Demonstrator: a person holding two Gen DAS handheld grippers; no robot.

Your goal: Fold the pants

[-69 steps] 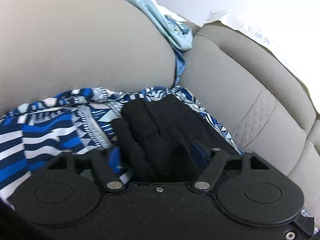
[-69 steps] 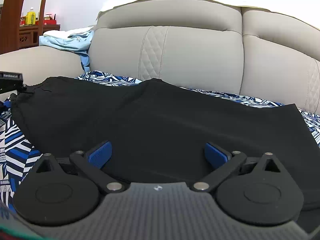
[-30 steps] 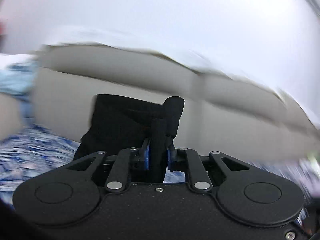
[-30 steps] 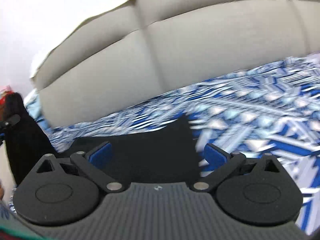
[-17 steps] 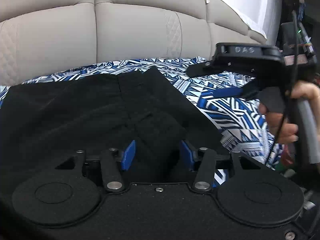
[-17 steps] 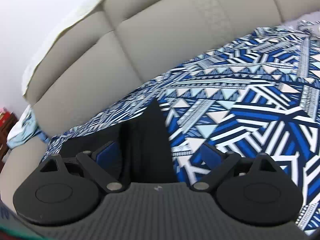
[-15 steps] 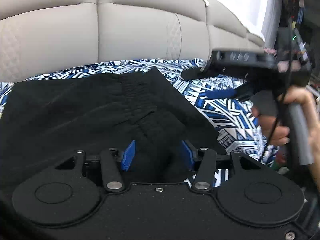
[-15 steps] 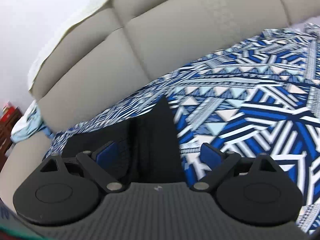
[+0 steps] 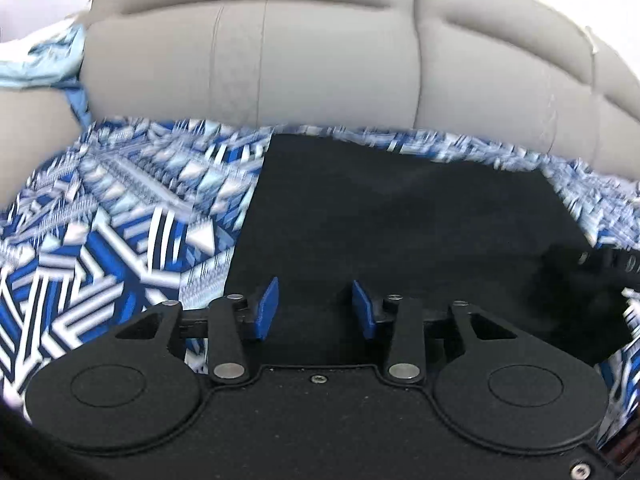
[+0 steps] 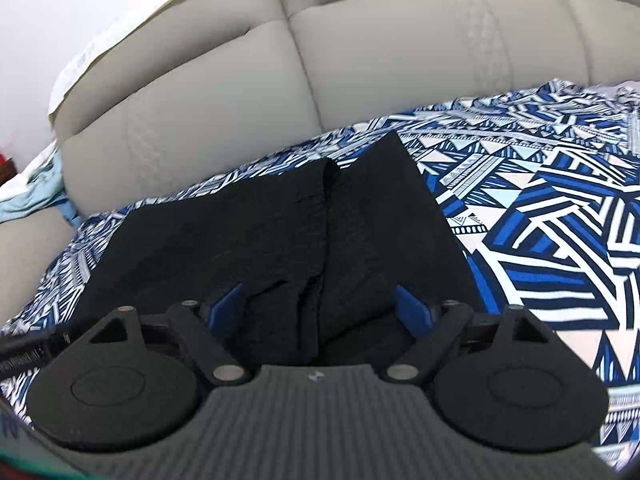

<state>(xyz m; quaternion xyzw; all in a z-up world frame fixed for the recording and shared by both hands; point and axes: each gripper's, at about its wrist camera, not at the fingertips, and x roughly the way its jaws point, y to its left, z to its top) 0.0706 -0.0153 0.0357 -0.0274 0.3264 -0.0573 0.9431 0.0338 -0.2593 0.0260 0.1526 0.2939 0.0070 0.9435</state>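
Beige sofa [image 10: 224, 92]; patterned sheet [image 10: 540, 200], seemingly flat, under black pants [image 10: 280, 232].

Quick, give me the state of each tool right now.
Left tool: open, holding nothing, over the black pants.
Right tool: open, holding nothing, pants fabric between its pads.

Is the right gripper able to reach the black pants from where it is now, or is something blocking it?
Probably yes. The right gripper has its jaws spread wide, and the black pants lie directly before it on the patterned cover. Nothing stands between them.
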